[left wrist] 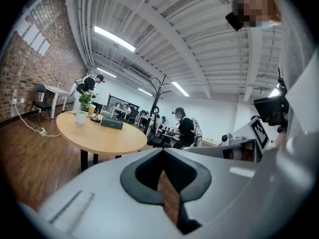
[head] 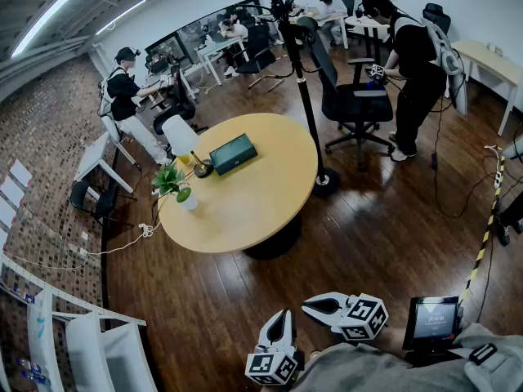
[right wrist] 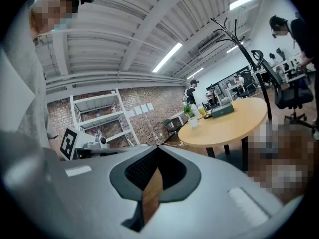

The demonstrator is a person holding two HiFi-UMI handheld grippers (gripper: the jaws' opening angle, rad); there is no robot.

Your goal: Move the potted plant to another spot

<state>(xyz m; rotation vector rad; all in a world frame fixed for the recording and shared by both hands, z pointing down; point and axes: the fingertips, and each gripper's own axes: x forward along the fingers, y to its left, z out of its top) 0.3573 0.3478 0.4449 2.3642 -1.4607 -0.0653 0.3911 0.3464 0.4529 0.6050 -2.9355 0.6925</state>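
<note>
The potted plant (head: 175,183), green leaves in a small white pot, stands near the left edge of a round wooden table (head: 253,198) across the room. It shows small and far off in the left gripper view (left wrist: 82,105) and in the right gripper view (right wrist: 191,113). Both grippers are held low in front of my body, far from the table. The left gripper (head: 283,314) (left wrist: 162,150) is shut and empty. The right gripper (head: 307,304) (right wrist: 158,149) is shut too, with nothing between its jaws.
On the table lie a dark green box (head: 233,153) and a glass beside a small lamp. A black coat stand (head: 296,64) and an office chair (head: 357,101) stand behind the table. People work at desks; one stands at the right (head: 413,64). White shelving (head: 49,333) lines the brick wall.
</note>
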